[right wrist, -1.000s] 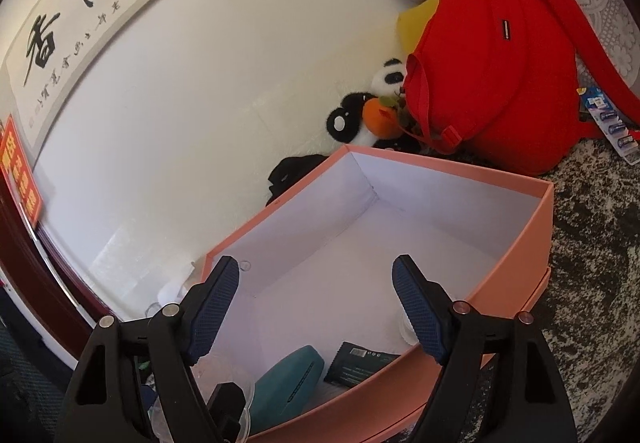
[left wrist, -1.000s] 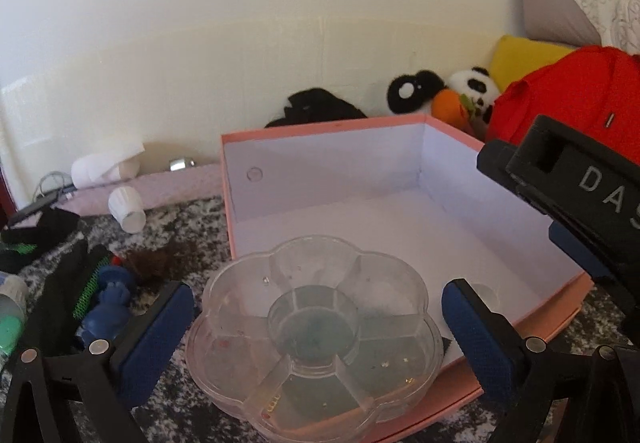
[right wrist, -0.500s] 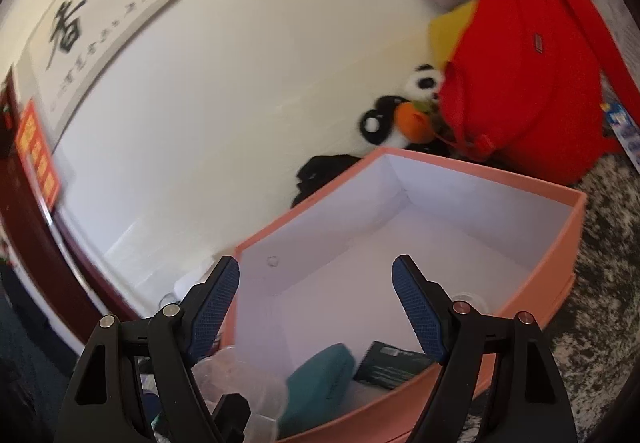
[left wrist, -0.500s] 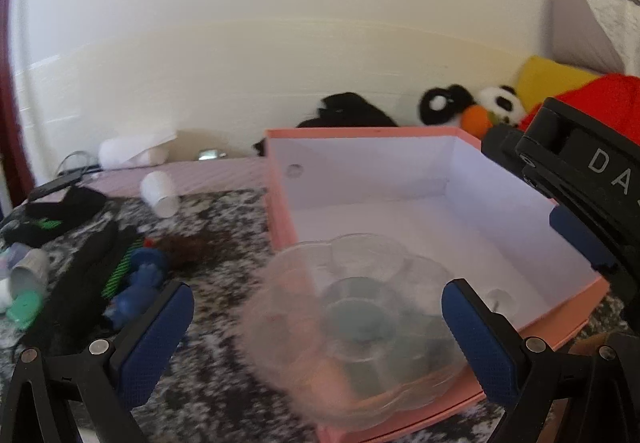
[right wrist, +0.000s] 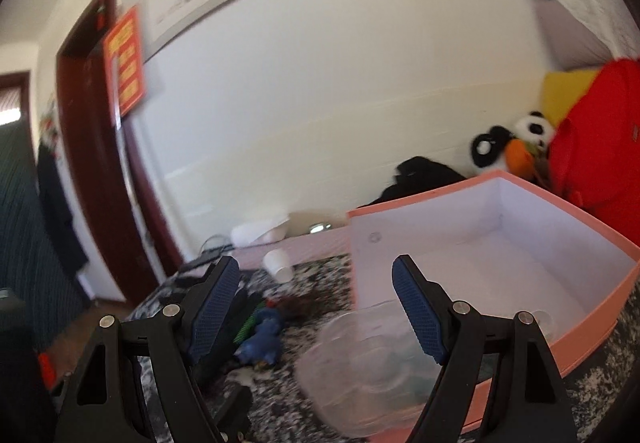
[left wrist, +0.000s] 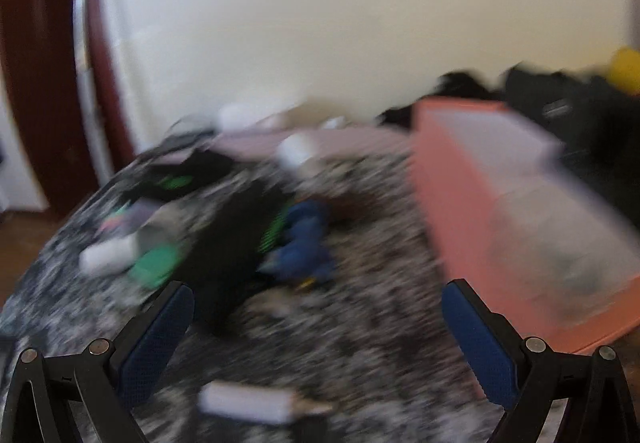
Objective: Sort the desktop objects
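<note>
My left gripper (left wrist: 318, 327) is open and empty over the speckled tabletop; its view is heavily blurred. Ahead of it lie a blue toy (left wrist: 304, 243), a black item with green stripes (left wrist: 228, 243) and a white tube (left wrist: 260, 403) close between the fingers. The pink box (left wrist: 500, 211) stands to its right. My right gripper (right wrist: 316, 307) is also open and empty. Below its right finger (right wrist: 418, 311) a clear flower-shaped tray (right wrist: 368, 359) overlaps the near left corner of the pink box (right wrist: 500, 239). The blue toy (right wrist: 262, 339) lies left of the tray.
A white paper cup (right wrist: 280, 263) lies on its side behind the clutter. A black cloth (right wrist: 424, 175), panda plush (right wrist: 508, 143) and red backpack (right wrist: 600, 147) sit behind the box against the wall. A green-capped white bottle (left wrist: 108, 257) lies at the table's left.
The left gripper has swung fast to the left, away from the box and clear tray, toward the scattered items. The right gripper's view has also turned left and now takes in the tabletop clutter.
</note>
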`<action>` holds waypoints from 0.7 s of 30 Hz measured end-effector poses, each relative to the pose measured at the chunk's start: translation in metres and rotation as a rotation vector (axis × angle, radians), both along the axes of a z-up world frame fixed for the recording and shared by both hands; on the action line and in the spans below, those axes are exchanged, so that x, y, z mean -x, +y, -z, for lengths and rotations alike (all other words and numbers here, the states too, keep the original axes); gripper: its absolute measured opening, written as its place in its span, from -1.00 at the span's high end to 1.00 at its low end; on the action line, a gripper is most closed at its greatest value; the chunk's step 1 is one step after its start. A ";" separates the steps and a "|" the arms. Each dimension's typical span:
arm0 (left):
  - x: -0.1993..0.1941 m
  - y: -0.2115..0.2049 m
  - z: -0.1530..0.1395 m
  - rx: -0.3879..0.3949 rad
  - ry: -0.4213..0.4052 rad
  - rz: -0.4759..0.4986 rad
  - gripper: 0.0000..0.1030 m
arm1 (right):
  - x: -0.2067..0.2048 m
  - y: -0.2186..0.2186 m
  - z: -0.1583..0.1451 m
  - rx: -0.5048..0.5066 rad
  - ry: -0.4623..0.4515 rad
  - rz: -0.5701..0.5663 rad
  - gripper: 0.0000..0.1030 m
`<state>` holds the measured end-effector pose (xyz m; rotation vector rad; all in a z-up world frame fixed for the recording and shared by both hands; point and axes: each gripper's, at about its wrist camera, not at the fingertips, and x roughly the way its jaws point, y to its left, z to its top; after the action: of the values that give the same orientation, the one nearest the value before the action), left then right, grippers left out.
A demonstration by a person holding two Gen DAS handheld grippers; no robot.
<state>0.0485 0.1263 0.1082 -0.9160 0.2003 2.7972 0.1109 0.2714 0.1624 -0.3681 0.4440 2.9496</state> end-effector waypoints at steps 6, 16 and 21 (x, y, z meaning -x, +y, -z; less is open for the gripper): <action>0.034 -0.050 0.046 -0.057 -0.263 -0.072 -0.98 | 0.008 -0.022 0.007 0.016 -0.063 -0.042 -0.61; 0.040 -0.052 0.094 -0.069 -0.398 -0.007 -0.98 | 0.020 -0.025 0.019 0.049 -0.119 -0.065 -0.61; 0.048 -0.041 0.110 -0.110 -0.459 0.004 -0.98 | 0.022 -0.020 0.021 0.056 -0.126 -0.064 -0.61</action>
<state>0.0006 0.0854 -0.0017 -1.4837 -0.0206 2.4760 0.0886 0.2513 0.1414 -0.5819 0.5089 2.9570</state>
